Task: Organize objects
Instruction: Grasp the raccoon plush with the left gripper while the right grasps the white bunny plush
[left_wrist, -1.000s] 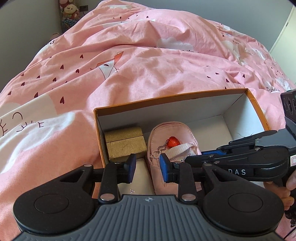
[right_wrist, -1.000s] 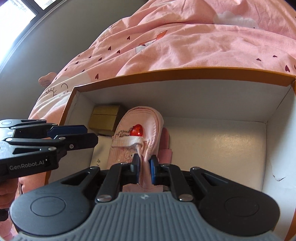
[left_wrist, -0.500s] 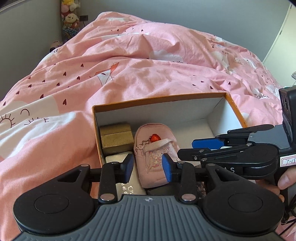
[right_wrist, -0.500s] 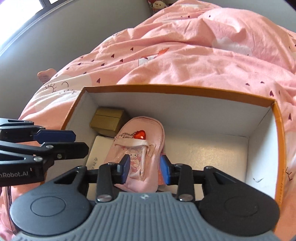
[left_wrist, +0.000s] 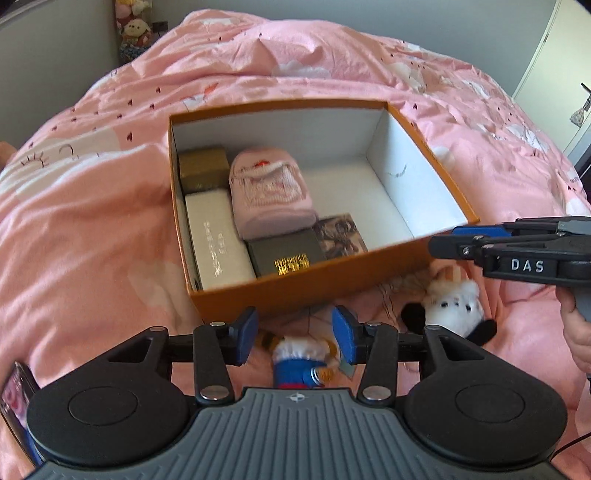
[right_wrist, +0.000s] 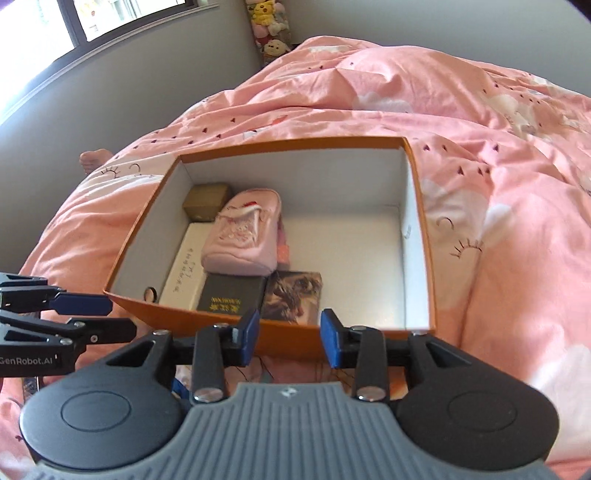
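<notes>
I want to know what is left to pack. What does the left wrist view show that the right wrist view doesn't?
Only the left wrist view: a white plush toy and a blue-clad doll on the bedspread before the orange box.
Only the right wrist view: a window.
Both: the pink pouch, gold box, white box and black box inside.

My left hand-held gripper (left_wrist: 294, 340) is hovering open over a small plush toy (left_wrist: 301, 363) on the bed (left_wrist: 92, 206); its jaws have just been widening; the orange box (left_wrist: 314, 280) is sitting just beyond.
</notes>
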